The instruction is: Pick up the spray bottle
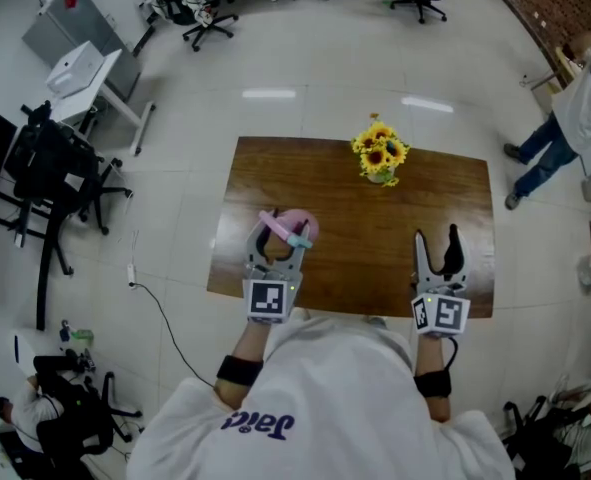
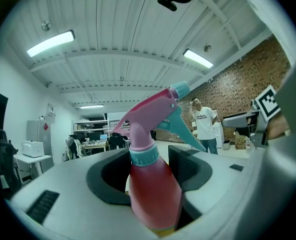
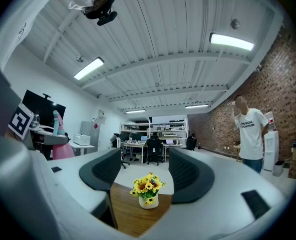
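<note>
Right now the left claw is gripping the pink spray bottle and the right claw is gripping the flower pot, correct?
Not quite. The left claw is shut on the pink spray bottle, but the right claw is open and grips nothing; the flower pot stands apart from it on the table, as the right gripper view shows.

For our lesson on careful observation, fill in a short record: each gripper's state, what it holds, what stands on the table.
Left gripper: shut on the pink spray bottle, below its teal collar
Right gripper: open, empty, over the near edge of the table
Table top: wooden, with a pot of yellow flowers near its far edge
Bottle lifted: cannot tell
</note>
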The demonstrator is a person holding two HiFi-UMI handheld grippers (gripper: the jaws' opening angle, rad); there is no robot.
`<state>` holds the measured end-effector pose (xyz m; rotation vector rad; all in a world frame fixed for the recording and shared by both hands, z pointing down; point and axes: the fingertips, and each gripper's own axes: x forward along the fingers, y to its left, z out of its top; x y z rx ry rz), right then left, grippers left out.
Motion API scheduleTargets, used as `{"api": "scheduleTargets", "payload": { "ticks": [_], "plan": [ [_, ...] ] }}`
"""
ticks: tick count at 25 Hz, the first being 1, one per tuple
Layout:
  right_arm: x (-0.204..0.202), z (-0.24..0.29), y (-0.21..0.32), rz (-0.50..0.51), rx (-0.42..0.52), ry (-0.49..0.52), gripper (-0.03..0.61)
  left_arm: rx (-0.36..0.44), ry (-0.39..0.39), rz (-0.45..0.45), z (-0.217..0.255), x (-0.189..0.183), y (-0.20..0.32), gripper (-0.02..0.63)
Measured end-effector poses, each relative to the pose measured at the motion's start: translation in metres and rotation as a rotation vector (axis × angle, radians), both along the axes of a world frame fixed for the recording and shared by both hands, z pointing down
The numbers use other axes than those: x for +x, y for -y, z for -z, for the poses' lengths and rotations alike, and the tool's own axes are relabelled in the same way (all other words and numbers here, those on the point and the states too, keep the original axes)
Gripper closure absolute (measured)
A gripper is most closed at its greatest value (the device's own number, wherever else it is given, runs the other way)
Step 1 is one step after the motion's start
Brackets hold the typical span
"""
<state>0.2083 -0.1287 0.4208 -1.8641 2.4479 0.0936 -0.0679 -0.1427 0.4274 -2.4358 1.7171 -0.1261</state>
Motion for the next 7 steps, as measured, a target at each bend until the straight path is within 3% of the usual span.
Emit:
{"api": "scheduleTargets", "payload": {
  "ticks": [7],
  "plan": [
    [0.014,-0.002,0.002,-0.022,-0.016,-0.006,0.268,-0.004,0.003,-0.017,-0.001,0.01,-0.002,0.369]
  ]
}}
